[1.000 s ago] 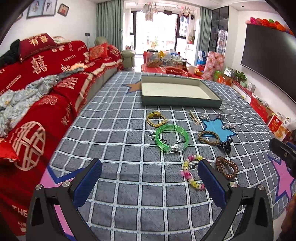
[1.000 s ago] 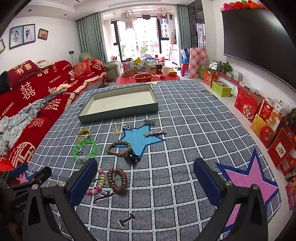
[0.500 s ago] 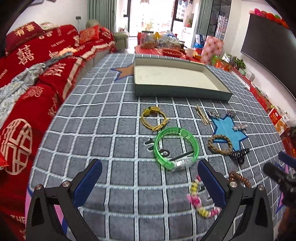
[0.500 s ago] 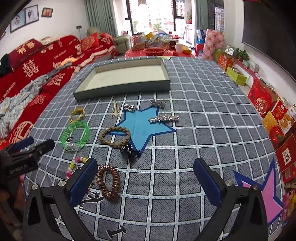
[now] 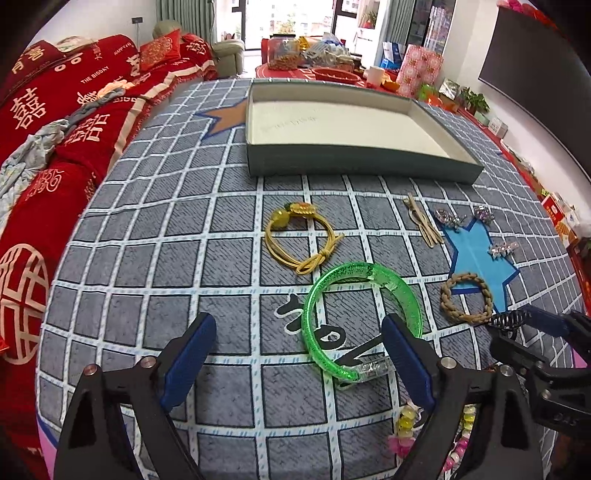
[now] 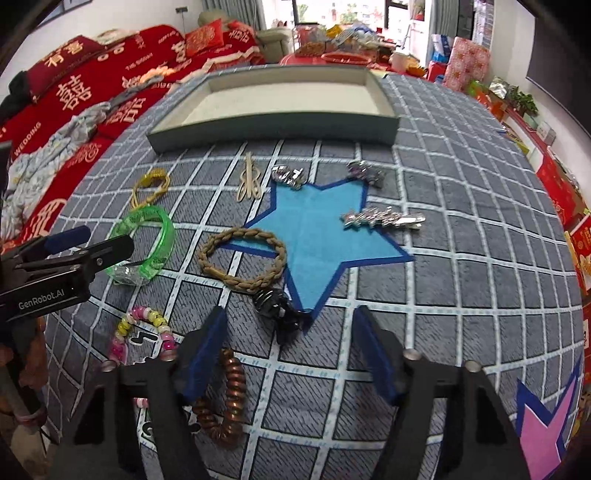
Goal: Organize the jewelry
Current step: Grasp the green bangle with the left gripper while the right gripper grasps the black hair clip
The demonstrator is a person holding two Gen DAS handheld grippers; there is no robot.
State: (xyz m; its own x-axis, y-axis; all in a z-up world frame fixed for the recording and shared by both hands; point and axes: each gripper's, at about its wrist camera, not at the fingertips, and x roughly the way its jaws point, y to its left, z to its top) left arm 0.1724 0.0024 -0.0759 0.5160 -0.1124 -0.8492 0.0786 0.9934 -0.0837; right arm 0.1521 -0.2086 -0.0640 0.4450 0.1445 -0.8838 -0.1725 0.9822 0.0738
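Left gripper [image 5: 299, 360], jaws closing with nothing pinched yet, straddles the near edge of the translucent green plastic bangle [image 5: 360, 317], well short of the shallow grey-green cardboard tray [image 5: 354, 162]: the first pick-up seems under way. Right gripper [image 6: 291, 347], also closing and empty, hangs just short of the black claw hair clip [image 6: 275, 308] on this side of that tray; it needs to drop over the clip before pinching.

We see a grey checked surface [image 5: 155, 236] with star shapes, red sofa [image 5: 55, 122] on our left, green curtains [image 5: 192, 14], bright window [image 5: 291, 14], dark screen [image 5: 532, 74] on our right

left tool [image 5: 299, 354]: black frame; blue pads; silver screws | right tool [image 6: 291, 347]: same
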